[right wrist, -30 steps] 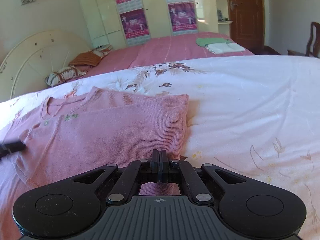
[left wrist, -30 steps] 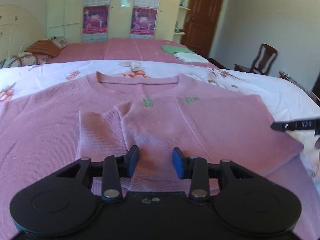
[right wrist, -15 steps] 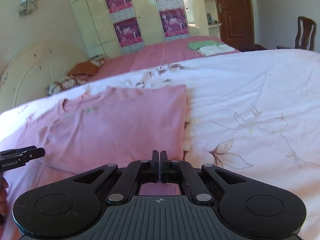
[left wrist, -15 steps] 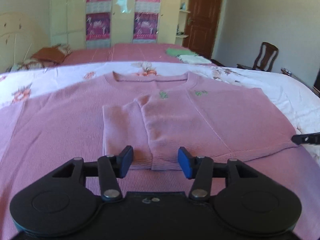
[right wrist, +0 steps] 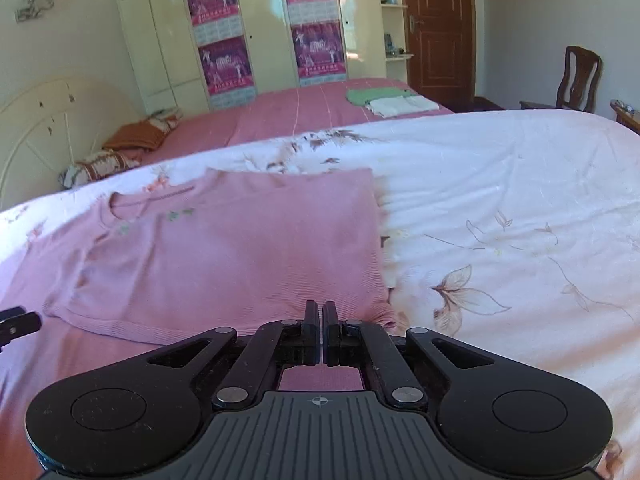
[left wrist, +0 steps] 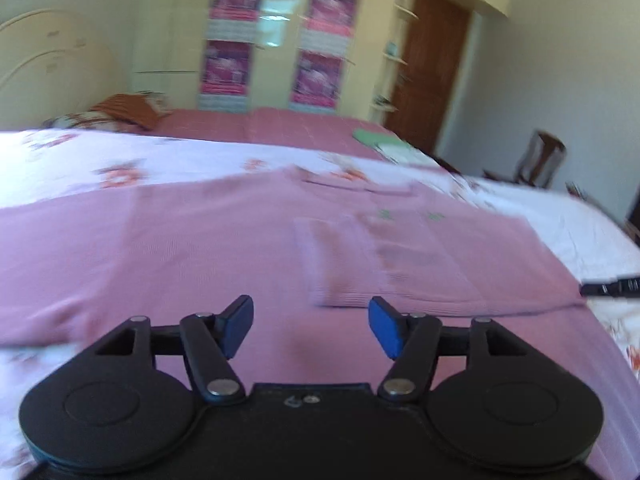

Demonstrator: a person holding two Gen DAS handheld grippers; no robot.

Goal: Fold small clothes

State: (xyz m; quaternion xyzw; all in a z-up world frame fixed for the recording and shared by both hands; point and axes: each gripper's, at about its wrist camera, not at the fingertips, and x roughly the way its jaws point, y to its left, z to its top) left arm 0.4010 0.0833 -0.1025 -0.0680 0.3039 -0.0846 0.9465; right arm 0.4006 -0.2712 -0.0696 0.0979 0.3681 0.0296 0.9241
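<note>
A pink knit sweater (left wrist: pixel 240 248) lies flat on the white floral bedspread (left wrist: pixel 72 160), neck away from me. Its right side and sleeve are folded over the chest (left wrist: pixel 400 264). My left gripper (left wrist: pixel 311 326) is open and empty, just above the lower part of the sweater. My right gripper (right wrist: pixel 321 330) is shut, with nothing visibly between its pads, at the lower right corner of the folded part of the sweater (right wrist: pixel 248 248). Its tip (left wrist: pixel 608 288) shows at the right edge of the left wrist view.
Beyond the bedspread (right wrist: pixel 500 200) lies a pink bed (right wrist: pixel 288 112) with folded green and white clothes (right wrist: pixel 388 100) and pillows (right wrist: pixel 140 136). A wardrobe with posters (right wrist: pixel 264 32) stands behind. A wooden chair (right wrist: pixel 576 76) and a door (right wrist: pixel 436 24) are at the right.
My left gripper has pulled back and swung left, off the folded sleeve, and opened wider. My right gripper has stayed shut and drawn back a little along the sweater's right edge.
</note>
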